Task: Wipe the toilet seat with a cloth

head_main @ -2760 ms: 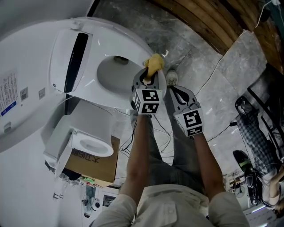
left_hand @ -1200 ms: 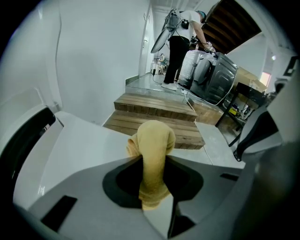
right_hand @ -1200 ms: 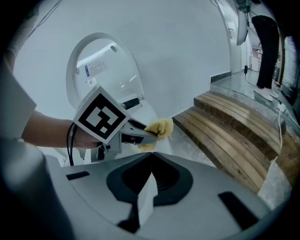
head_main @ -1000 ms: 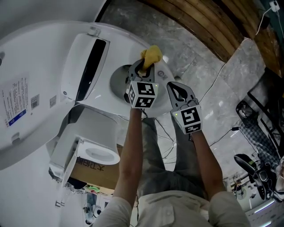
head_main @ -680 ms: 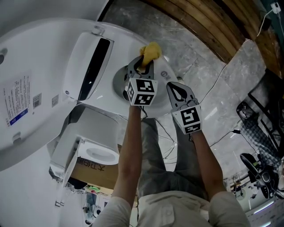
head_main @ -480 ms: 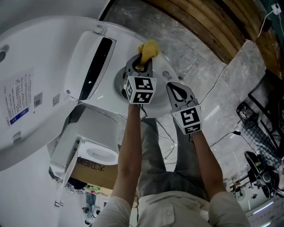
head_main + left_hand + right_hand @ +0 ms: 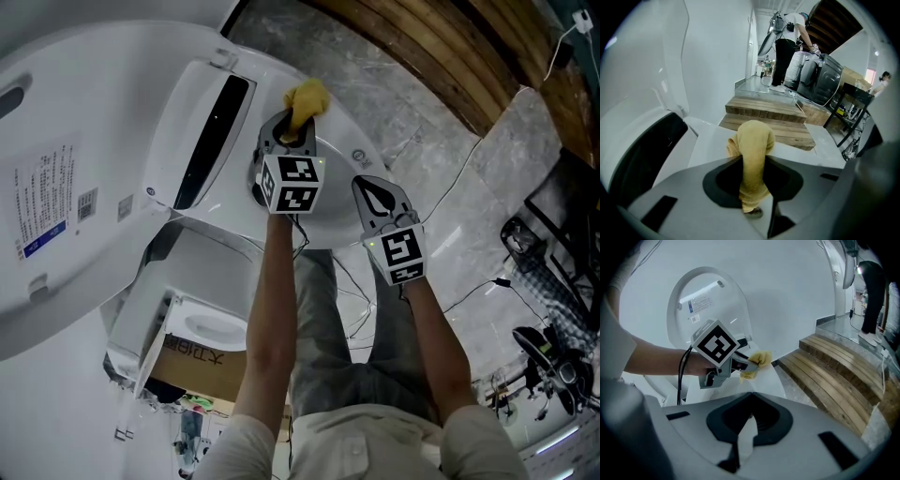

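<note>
Arms: both of mine reach forward, one gripper in each hand, each with one black-and-white marker cube, so two cubes in all.
Right gripper (image 7: 374,190): the nearer of the two; its jaws are pressed together with nothing between them. It is held just beside the left one, over the front of the seat.
Left gripper (image 7: 293,131): jaws pinched tight on the cloth, reached out over the bowl opening toward the far side of the seat.
Cloth (image 7: 752,150): one, yellow. A strip of it runs down between my left jaws, and the bunched end sticks out past the tips, lying against the far rim.
Seat (image 7: 345,167): one, white and lowered, with a long black strip on the white part at its hinge end.
Lid (image 7: 56,112): white, raised behind the seat.
Sticker (image 7: 42,202): one large label on the lid's inner face, with lines of print and a blue band at its lower end. Two small square labels sit beside it. All the print is too small for me to read.
Box (image 7: 202,354): one, brown cardboard, on the floor to my left. It has red characters on its side which I cannot make out.
Steps (image 7: 834,376): wooden planks, beyond the toilet on my right.
People: two, far down the room. One (image 7: 787,42) stands bent over dark equipment, the other (image 7: 883,80) is at the right edge.
</note>
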Tool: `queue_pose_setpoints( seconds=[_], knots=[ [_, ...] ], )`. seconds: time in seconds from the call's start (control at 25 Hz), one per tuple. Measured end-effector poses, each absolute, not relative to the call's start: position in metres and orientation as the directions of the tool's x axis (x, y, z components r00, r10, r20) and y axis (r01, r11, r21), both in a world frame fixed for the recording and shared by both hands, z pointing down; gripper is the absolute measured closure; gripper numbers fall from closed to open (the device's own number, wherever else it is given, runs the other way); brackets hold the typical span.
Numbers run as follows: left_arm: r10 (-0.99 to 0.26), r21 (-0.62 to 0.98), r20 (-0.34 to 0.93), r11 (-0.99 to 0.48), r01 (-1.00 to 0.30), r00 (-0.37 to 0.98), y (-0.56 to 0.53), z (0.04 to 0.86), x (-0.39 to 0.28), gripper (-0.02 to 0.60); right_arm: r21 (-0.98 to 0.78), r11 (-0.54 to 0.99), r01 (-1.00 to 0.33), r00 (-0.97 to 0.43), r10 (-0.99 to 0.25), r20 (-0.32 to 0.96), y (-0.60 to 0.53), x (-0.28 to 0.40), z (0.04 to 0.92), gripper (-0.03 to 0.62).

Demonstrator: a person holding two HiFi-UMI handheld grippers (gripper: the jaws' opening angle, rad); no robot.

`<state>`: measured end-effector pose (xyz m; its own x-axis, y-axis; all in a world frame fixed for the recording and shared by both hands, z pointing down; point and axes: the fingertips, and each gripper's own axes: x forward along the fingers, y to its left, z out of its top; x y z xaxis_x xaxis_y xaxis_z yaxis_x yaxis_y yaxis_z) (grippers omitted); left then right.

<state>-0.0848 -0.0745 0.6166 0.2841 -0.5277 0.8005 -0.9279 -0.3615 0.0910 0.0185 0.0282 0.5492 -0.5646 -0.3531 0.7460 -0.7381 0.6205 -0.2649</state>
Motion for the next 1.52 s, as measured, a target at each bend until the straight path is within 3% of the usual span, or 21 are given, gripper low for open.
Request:
queue_pose_setpoints(
  seconds=[1.52],
  knots=[
    [-0.494, 0.047, 0.851, -0.268, -0.962, 0.179, -0.002, 0.624, -0.169, 0.462, -0.262, 0.666, -0.699, -0.594, -0.336, 0.731, 0.088, -0.039, 0.543, 0.586]
  ],
)
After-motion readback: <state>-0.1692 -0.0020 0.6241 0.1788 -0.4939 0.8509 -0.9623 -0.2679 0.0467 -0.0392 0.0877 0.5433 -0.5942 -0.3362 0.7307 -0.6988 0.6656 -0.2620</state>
